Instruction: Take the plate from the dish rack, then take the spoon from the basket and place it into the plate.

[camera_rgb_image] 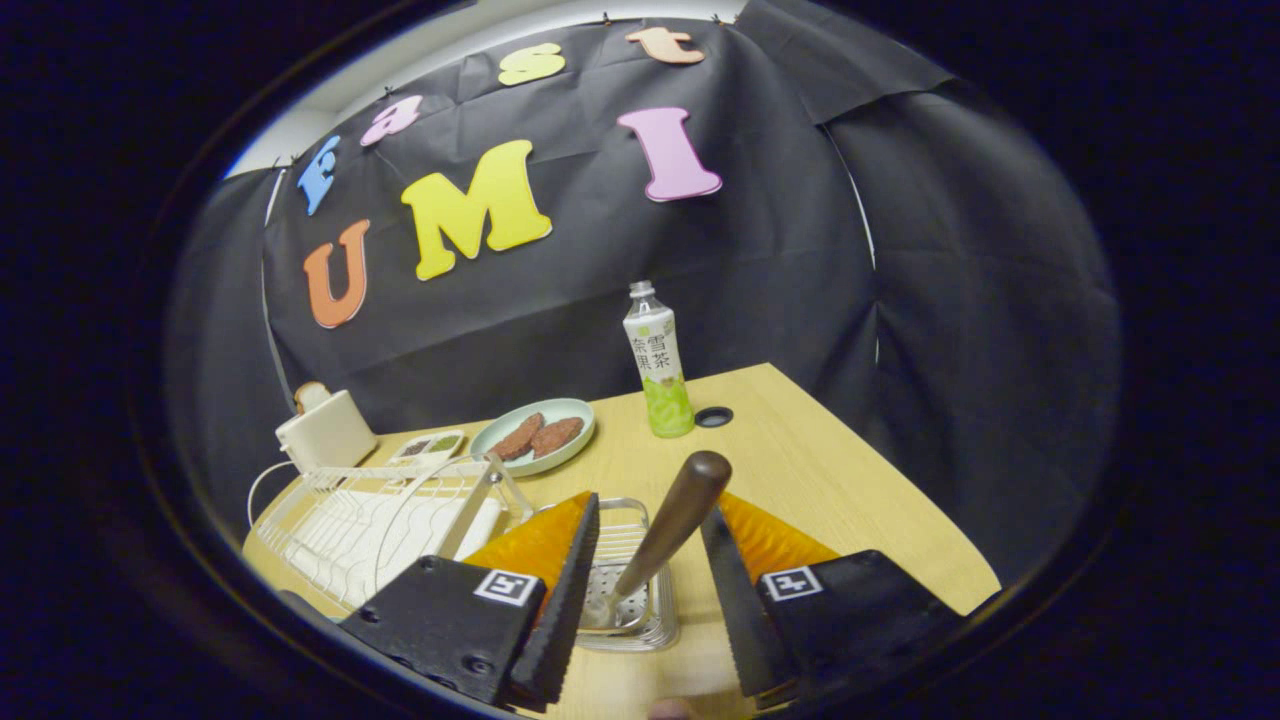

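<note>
A: Gripper view, then. Where is the spoon (668,530)?

B: It stands tilted in the metal basket (628,590), its bowl end down inside and its dark wooden handle leaning up and away. The handle rises between the two fingers of the gripper (650,590), nearer the right one.

A: Is the gripper holding it?

B: The fingers are spread wide, with a clear gap on the left side of the handle. On the right the handle's top lies close against the finger's edge; whether it touches, I cannot tell. Both fingers are not pressing on it.

A: And the plate (535,436)?

B: A pale green plate lies flat on the wooden table (850,500), beyond the basket, with two brown pieces of food (538,437) on it. Just beside it on the left sits a small white tray (428,446).

A: The dish rack (385,525)?

B: A white wire rack, touching or just beside the basket on its left. Behind the rack is a cream-coloured toaster (325,430).

A: Anything else near the basket?

B: A bottle (657,362) with a green label stands upright beyond it, right of the plate, and a dark round hole (713,417) in the table lies just beside the bottle.
</note>
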`<state>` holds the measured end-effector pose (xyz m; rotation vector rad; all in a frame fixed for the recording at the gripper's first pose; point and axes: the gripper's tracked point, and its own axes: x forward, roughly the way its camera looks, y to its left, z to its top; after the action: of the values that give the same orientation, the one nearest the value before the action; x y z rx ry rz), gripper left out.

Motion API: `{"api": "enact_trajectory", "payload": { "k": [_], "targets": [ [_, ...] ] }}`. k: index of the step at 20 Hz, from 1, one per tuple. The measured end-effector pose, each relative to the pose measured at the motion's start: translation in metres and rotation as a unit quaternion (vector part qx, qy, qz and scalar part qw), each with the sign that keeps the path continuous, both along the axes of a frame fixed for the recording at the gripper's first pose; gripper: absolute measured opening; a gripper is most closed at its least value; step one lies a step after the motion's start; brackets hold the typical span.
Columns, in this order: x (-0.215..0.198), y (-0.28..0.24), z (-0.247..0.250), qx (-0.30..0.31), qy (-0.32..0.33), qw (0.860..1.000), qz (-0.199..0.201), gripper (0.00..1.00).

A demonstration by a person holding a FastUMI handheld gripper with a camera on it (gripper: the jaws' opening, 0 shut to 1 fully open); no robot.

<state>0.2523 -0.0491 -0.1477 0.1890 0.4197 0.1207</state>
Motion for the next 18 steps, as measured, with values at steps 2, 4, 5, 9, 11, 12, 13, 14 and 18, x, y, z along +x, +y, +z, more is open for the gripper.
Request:
{"api": "enact_trajectory", "payload": {
  "k": [2,4,5,9,11,12,13,14,18],
  "targets": [
    [0.0,0.003,0.0,0.008,-0.001,1.0,-0.004,0.47],
    [-0.004,0.009,0.005,0.02,-0.001,1.0,-0.002,0.25],
    [-0.007,0.014,0.007,0.028,0.002,1.0,0.002,0.24],
    [-0.014,0.023,0.025,0.026,-0.01,1.0,0.001,0.14],
    [-0.017,0.023,0.039,0.019,-0.024,1.0,-0.004,0.11],
    [-0.021,0.023,0.049,0.014,-0.03,0.999,-0.007,0.1],
    [-0.025,0.021,0.058,0.008,-0.037,0.999,-0.01,0.1],
    [-0.027,0.023,0.068,0.003,-0.045,0.999,-0.013,0.1],
    [-0.045,0.02,0.117,-0.02,-0.085,0.996,-0.03,0.1]
  ]
}}
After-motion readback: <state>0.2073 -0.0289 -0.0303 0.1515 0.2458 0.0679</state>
